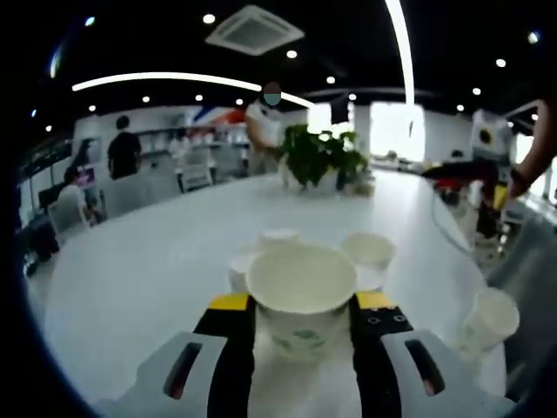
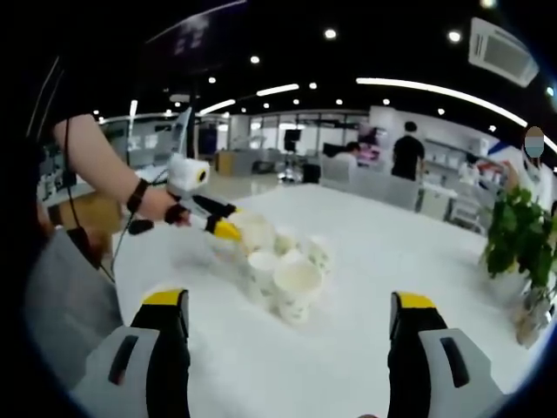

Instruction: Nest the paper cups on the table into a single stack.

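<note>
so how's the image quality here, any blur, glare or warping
Left gripper view: soft overall, the held paper cup fairly clear, the windows behind the potted plant blown out, the ceiling light strips bent by the fisheye. Right gripper view: the left gripper smeared by motion blur, the cup cluster soft, the white table bright but not glaring.

Cup (image 1: 303,300) betw. left gripper (image 1: 303,324) jaws; three cups behind, prob. touching; another (image 1: 487,322) apart, right on table (image 1: 157,261).
</note>
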A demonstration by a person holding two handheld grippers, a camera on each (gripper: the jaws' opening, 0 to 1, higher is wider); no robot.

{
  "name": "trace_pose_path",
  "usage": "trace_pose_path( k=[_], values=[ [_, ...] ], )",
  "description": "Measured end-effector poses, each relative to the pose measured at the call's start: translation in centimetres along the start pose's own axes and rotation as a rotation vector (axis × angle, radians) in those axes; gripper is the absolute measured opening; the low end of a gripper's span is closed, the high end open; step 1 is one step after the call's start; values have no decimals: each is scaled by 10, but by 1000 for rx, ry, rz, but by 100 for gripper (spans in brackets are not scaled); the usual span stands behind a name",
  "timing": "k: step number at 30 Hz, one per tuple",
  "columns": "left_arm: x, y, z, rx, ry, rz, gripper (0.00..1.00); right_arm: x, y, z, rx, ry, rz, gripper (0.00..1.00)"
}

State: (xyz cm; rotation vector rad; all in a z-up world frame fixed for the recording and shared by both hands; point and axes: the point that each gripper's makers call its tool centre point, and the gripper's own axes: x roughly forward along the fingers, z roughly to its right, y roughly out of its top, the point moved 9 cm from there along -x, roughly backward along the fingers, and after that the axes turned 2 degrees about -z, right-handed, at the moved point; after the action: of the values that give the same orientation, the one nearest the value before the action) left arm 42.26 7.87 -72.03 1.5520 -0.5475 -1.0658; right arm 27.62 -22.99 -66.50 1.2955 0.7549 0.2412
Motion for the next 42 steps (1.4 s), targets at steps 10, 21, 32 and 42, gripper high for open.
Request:
trace_pose_path(
  k=[10,21,32,42],
  values=[
    [-11,17,9,3,2,29,41,-2,7,-3,-13,5,15,94],
    [-28,34,27,2,17,75,41,-12,8,-11,-23,5,31,93],
    [-46,42,49,9,13,99,41,-19,5,-17,-20,-2,40,93],
    [-61,51,61,7,9,138,41,-18,3,-23,-20,-2,36,93]
  ],
)
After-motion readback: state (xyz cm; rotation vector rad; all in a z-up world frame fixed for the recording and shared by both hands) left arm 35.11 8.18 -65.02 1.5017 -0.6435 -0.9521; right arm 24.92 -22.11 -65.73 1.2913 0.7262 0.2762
